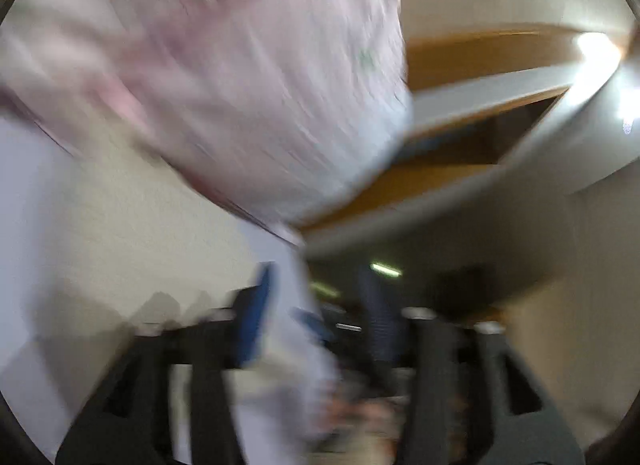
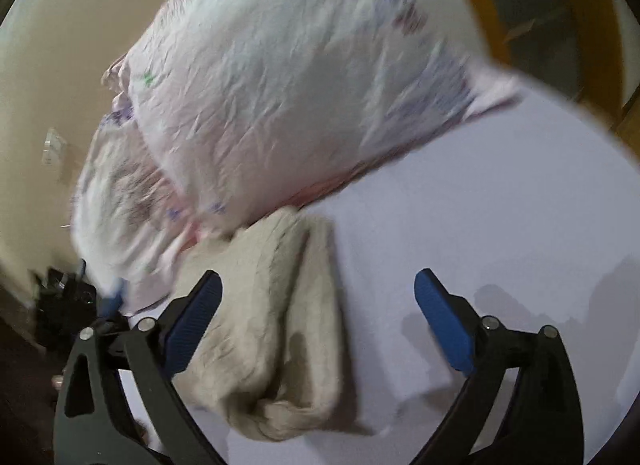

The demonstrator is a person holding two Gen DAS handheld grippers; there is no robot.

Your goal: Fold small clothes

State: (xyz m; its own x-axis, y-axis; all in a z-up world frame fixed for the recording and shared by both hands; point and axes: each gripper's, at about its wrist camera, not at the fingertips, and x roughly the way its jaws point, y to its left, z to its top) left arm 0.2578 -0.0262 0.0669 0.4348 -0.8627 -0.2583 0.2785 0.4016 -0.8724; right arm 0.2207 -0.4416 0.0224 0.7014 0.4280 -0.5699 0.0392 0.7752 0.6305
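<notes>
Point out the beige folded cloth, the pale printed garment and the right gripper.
beige folded cloth (image 2: 276,329): right wrist view, middle of its top layer.
pale printed garment (image 2: 288,97): right wrist view, its wrinkled centre.
right gripper (image 2: 318,325): right wrist view, midway between its blue fingertips.

I see white table (image 2: 500,205) | wooden door frame (image 2: 592,45) past its far edge | beige wall (image 2: 60,45) with wall switch (image 2: 54,151)
</notes>
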